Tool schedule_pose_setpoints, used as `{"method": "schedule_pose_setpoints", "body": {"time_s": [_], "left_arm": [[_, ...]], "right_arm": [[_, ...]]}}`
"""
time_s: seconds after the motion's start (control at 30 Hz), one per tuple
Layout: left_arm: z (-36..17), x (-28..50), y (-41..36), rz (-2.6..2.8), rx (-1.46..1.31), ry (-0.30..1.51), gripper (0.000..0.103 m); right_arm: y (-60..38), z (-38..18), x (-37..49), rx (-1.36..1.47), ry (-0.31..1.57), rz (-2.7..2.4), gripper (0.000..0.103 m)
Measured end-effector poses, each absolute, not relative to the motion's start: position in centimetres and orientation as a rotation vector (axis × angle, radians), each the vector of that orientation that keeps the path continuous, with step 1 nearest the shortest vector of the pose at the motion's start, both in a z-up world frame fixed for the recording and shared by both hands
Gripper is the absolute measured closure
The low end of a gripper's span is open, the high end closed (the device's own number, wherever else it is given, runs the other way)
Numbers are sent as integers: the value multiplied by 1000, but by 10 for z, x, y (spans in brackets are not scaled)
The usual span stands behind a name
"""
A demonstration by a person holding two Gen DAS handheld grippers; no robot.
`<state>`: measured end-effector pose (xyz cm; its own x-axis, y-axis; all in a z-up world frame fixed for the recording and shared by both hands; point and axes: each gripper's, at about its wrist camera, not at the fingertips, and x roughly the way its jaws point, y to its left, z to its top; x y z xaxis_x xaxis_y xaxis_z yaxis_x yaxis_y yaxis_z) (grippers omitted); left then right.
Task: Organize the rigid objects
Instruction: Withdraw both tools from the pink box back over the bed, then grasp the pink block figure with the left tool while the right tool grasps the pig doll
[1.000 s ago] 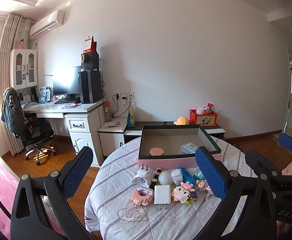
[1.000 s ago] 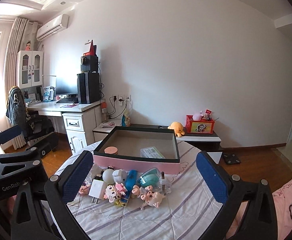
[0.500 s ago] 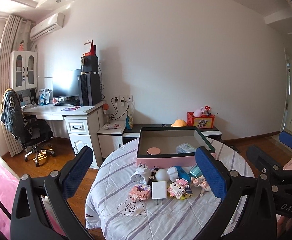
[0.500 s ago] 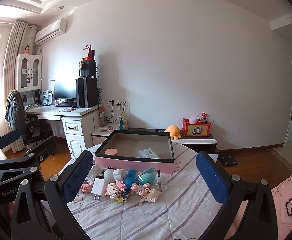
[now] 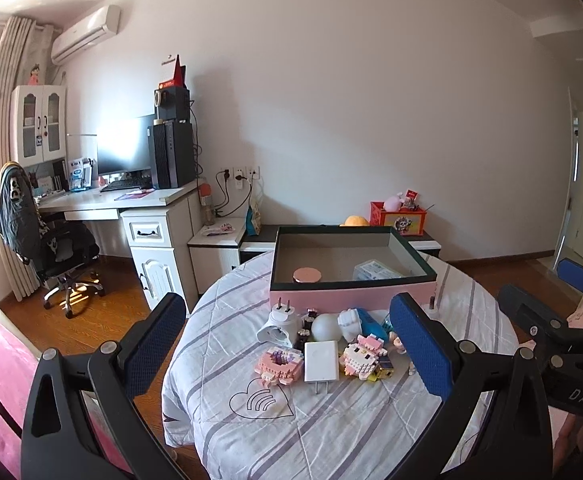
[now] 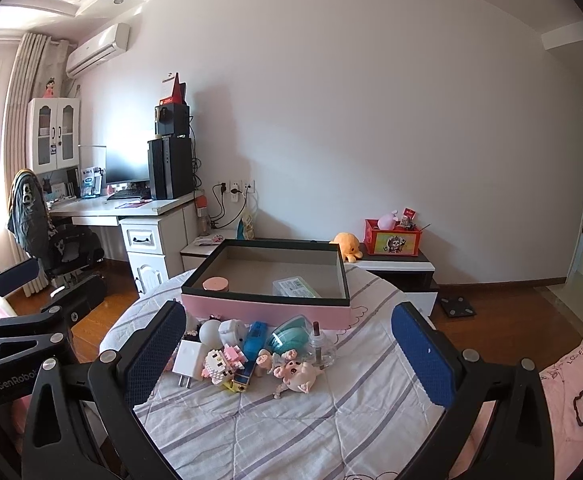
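A pink box with a dark rim (image 5: 351, 294) (image 6: 267, 309) stands on the round table; a round pink lid (image 5: 306, 275) and a clear packet (image 5: 375, 271) lie inside. In front of it lies a cluster of small objects: a white charger (image 5: 321, 361) (image 6: 187, 359), a white plug adapter (image 5: 277, 326), a white ball (image 5: 325, 326), pink brick figures (image 5: 279, 366), a pig figure (image 6: 295, 374), a blue item (image 6: 256, 336). My left gripper (image 5: 287, 352) and right gripper (image 6: 287, 354) are open and empty, held above the near side of the table.
The table wears a striped grey cloth (image 5: 331, 432). Behind stand a desk with a computer (image 5: 147, 196), an office chair (image 5: 47, 248) and a low cabinet with toys (image 6: 391, 256). Pink bedding (image 6: 571, 396) lies at the right.
Both grippers drew back and up slightly, then came closer to the table again. Both stay open. Nothing on the table moved.
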<state>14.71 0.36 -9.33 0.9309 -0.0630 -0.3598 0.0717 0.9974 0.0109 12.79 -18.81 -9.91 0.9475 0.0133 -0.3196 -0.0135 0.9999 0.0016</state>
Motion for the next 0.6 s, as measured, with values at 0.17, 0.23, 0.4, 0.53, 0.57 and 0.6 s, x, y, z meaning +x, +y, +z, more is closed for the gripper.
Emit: {"method": "schedule_pose_setpoints", "body": {"time_s": [0.17,0.23,0.4,0.53,0.57,0.6], "left_arm": [[-123,169,12,-53,25,456,0],[-137,179,14,-52,33,497,0],[-169,207,16,-36,79,598,0],[-187,226,16,-66,42,659,0],[-190,229,13,-85,30,666,0],[-193,232,10,-103,27,669,0]], "right_arm": [[-196,-123,147,6,395,-1,0],[-201,-134,155,11,429,-8,0],[-212,-161,178,22,513,-18,0],[-220,-176,194,31,556,-26,0],[-221,-179,198,34,566,-27,0],[-222,-182,202,35,574,-28,0]]}}
